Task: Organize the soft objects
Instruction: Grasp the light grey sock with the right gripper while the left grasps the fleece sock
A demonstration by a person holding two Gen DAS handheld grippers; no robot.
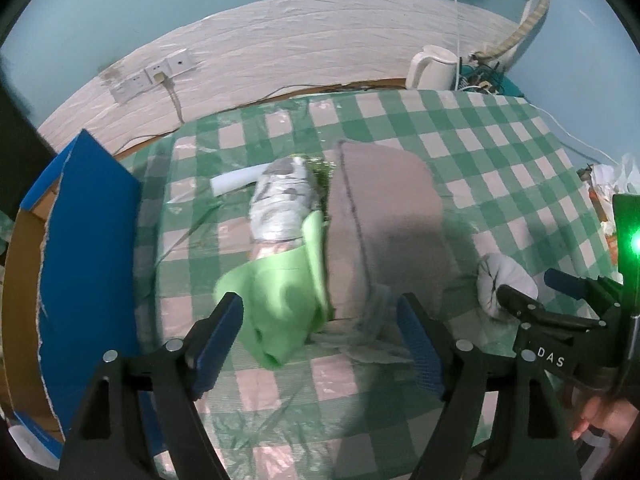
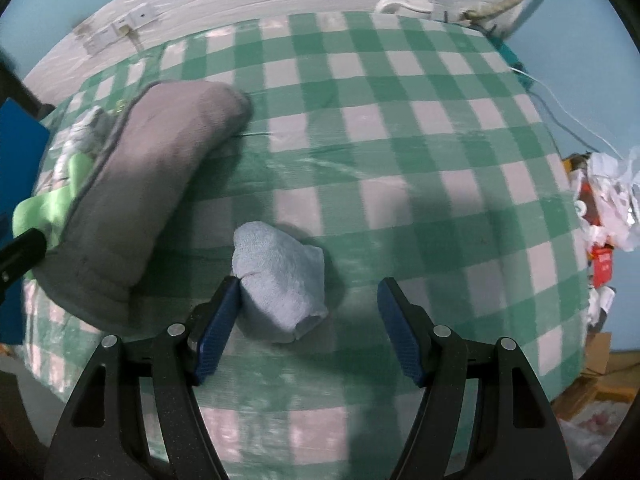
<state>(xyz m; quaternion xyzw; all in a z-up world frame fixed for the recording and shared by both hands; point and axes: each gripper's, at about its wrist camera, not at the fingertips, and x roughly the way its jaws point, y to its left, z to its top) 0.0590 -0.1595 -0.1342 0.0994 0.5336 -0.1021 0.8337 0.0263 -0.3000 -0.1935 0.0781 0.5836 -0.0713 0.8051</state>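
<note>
Table under green-and-white checked plastic cloth (image 2: 400,128). Right gripper (image 2: 310,320) angled down over the near part, jaws spread and unclenched; small rolled pale-blue terry cloth (image 2: 280,284) lies on the cloth between them, against the left pad, clear of the other. Left gripper (image 1: 320,328) also released, jaws wide above a crumpled light-green cloth (image 1: 276,300) and the near end of a long grey padded cushion (image 1: 384,216). Grey-patterned white fabric bundle (image 1: 280,204) just beside the cushion, toward the left edge. Blue cardboard box (image 1: 80,248) at that edge.
</note>
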